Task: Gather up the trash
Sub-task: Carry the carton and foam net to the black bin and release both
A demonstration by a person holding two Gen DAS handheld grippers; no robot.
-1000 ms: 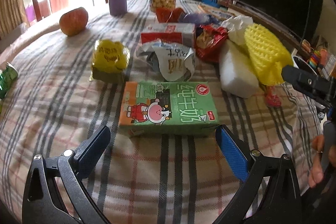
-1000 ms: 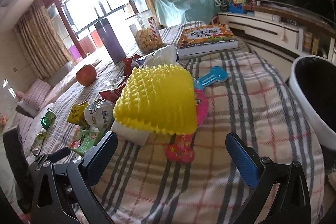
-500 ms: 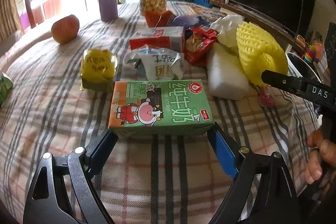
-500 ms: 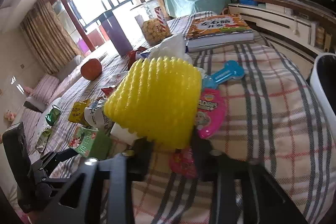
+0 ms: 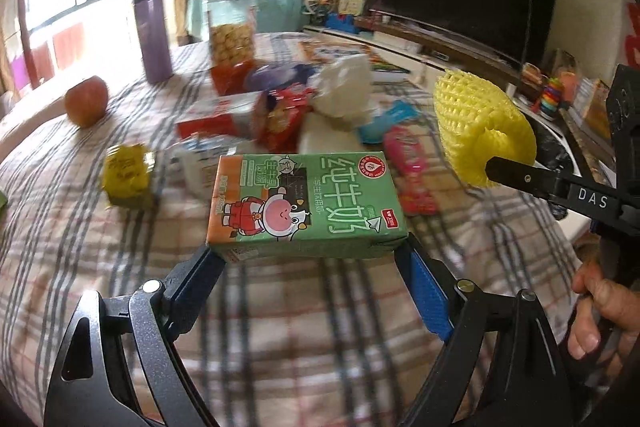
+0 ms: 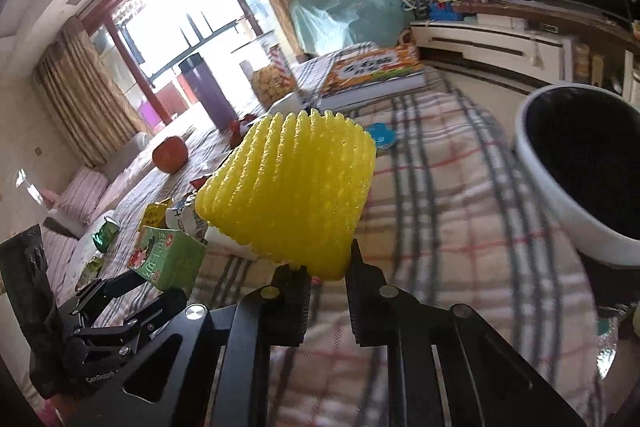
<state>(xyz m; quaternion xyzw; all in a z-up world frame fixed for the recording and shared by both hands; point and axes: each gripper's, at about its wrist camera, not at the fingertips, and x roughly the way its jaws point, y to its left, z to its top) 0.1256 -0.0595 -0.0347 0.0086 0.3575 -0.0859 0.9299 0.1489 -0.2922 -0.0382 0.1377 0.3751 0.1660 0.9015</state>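
- one big table (image 5: 120, 307) under a plaid cloth takes up most of both views, with snack stuff scattered over it.
- the white bin (image 6: 560, 211) with a black liner sits off the table's edge, at the right of the right wrist view, dark mouth open to the camera.
- the left gripper (image 5: 308, 259) has its jaws spread wide but clamped on the two ends of the green milk carton (image 5: 304, 203), which sits flat between the pads and looks lifted clear of the cloth.
- the right gripper (image 6: 326, 269) is pinched nearly together on the bottom edge of the yellow foam net (image 6: 288, 195), holding it up off the table; from the left wrist view the net (image 5: 480, 123) hangs out over the table's right edge, near the bin.
- a person's hand (image 5: 600, 307) grips the right gripper's handle at the right edge of the left wrist view.
- a purple tumbler (image 5: 152, 31) and a clear jar of snacks (image 5: 232, 27) stand upright at the far end of the table.
- a picture book (image 6: 372, 71) lies flat on the far corner.
- a crumpled white tissue (image 5: 344, 87), a red snack wrapper (image 5: 284, 115) and a pink packet (image 5: 412, 163) lie just behind the carton.
- an apple (image 5: 86, 99) sits alone to the left.
- a small yellow pack (image 5: 126, 175) lies left of the carton, blurry.
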